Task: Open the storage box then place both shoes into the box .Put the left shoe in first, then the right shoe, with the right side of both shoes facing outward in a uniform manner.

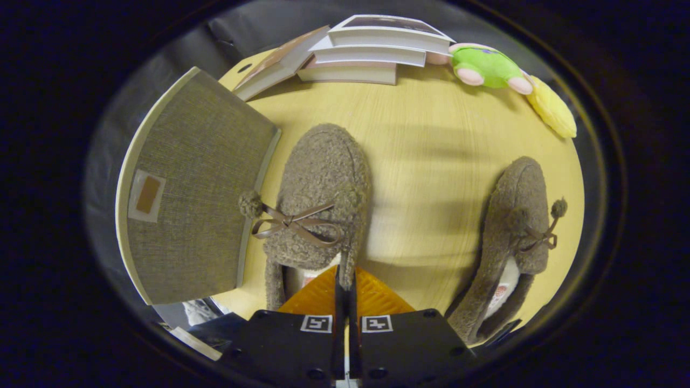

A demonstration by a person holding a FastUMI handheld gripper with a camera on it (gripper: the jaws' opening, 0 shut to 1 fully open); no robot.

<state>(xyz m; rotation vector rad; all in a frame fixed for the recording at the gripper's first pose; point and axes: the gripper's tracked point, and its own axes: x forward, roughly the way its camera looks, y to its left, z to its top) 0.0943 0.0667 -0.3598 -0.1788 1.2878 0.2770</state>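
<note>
My gripper (345, 280) is clamped on the collar edge of the nearer fuzzy shoe (321, 199) at frame centre. The other shoe (517, 215) lies at right on the table (431, 161); the storage box (199, 183) sits left, lid on.

Two fuzzy brown shoes lie toes-away on the desk (431, 161); the left shoe (318, 205) sits beside the storage box (199, 188), its collar edge pinched by the gripper (345, 285). The right shoe (512, 231) lies well apart. The fabric-covered box is closed.
</note>
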